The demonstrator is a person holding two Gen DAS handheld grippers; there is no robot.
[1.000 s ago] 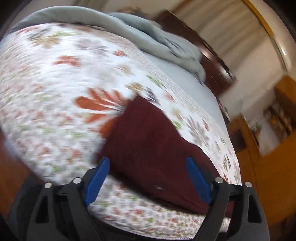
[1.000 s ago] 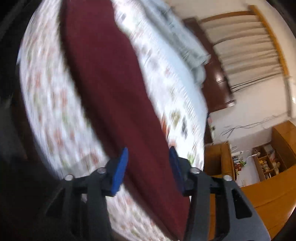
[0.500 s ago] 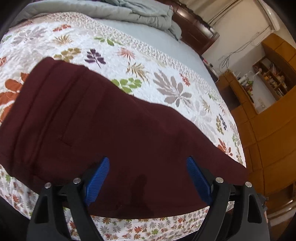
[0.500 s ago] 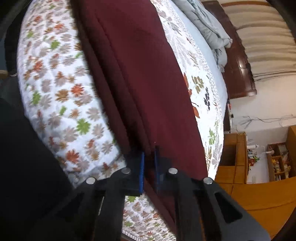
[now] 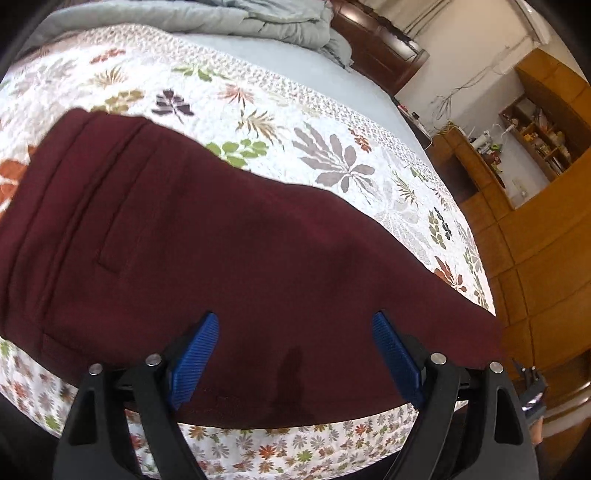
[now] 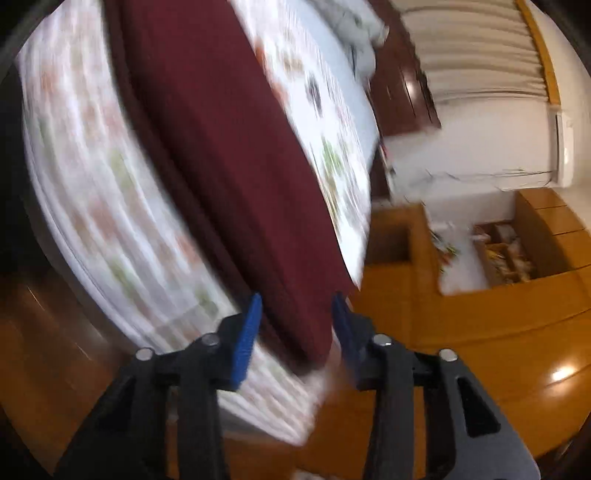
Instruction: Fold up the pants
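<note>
Dark maroon pants (image 5: 229, 243) lie flat along the near edge of a bed with a floral quilt (image 5: 332, 158), waistband and back pocket to the left, legs running right. My left gripper (image 5: 295, 354) is open and empty, its blue pads above the pants' near edge. In the blurred right wrist view the pants (image 6: 236, 147) stretch away along the bed edge. My right gripper (image 6: 295, 325) is open, its pads either side of the leg end at the bed corner, not gripping it.
A grey duvet (image 5: 236, 18) is bunched at the far side of the bed by the dark wooden headboard (image 5: 380, 55). Wooden cabinets and shelves (image 5: 535, 155) stand to the right. Wooden floor (image 6: 461, 332) lies beyond the bed corner.
My right gripper, shut on the pants' edge half a second ago, has opened and swung toward the leg end. The left gripper stayed open and shifted only slightly.
</note>
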